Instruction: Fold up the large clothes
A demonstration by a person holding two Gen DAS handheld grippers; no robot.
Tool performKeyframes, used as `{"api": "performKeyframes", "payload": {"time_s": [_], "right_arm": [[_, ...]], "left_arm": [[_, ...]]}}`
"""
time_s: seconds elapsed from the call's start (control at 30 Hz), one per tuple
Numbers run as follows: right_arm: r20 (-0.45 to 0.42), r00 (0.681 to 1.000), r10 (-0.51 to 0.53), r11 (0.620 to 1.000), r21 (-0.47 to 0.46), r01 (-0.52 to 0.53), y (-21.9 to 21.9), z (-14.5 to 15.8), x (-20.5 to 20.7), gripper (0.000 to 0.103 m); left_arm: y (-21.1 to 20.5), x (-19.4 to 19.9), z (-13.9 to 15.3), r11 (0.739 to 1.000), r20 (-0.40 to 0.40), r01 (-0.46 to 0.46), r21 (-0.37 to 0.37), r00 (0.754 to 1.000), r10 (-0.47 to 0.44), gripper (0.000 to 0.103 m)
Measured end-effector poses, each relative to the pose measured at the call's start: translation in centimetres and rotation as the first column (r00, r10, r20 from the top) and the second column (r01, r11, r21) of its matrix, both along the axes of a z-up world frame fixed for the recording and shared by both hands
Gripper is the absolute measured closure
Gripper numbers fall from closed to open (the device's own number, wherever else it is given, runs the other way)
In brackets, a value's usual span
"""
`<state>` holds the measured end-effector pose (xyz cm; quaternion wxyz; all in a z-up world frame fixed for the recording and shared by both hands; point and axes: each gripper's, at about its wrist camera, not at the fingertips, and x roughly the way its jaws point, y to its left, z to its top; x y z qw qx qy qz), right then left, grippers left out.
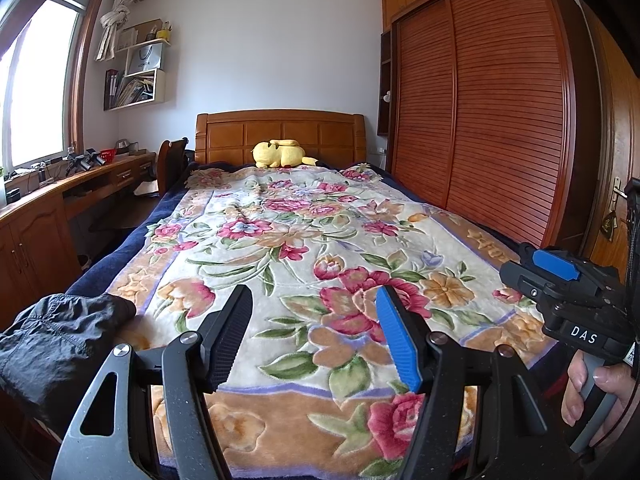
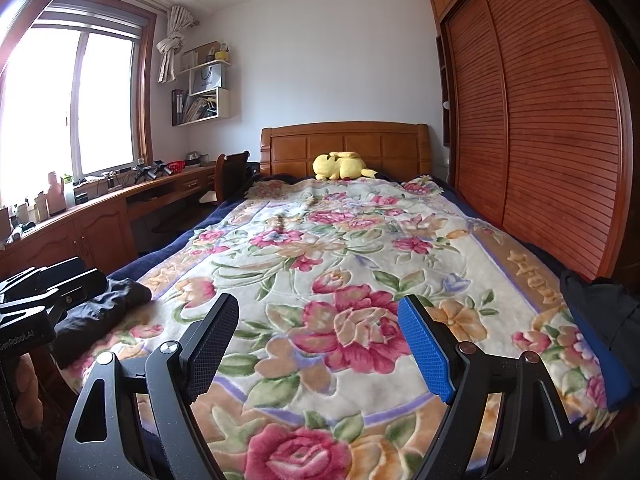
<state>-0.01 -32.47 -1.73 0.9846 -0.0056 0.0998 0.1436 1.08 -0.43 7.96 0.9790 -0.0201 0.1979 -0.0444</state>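
While both tools hang above the foot of the bed, the left gripper (image 1: 316, 332) has its black and blue ribbed fingers spread wide with nothing between them, and the right gripper (image 2: 320, 344) gapes equally wide, also bare. A crumpled black fabric garment (image 1: 52, 336) lies left of the left gripper on the floral plush blanket (image 1: 304, 248). Farther off, a yellow plush toy (image 1: 280, 154) rests by the wooden headboard (image 1: 280, 132)

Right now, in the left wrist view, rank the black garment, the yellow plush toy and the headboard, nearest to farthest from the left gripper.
1. Black garment, near left corner of the bed, beside the left gripper.
2. Yellow plush toy, far end.
3. Headboard, just behind the toy.
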Motion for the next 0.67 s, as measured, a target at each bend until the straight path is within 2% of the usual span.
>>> {"api": "performKeyframes", "payload": {"time_s": [0.67], "right_arm": [[-0.004, 1.0, -0.001, 1.0, 0.009, 0.001, 0.36, -0.06, -0.13, 0.019]], "left_arm": [[-0.03, -0.2, 0.11, 1.0, 0.001, -0.002, 0.002, 1.0, 0.002, 0.038]]}}
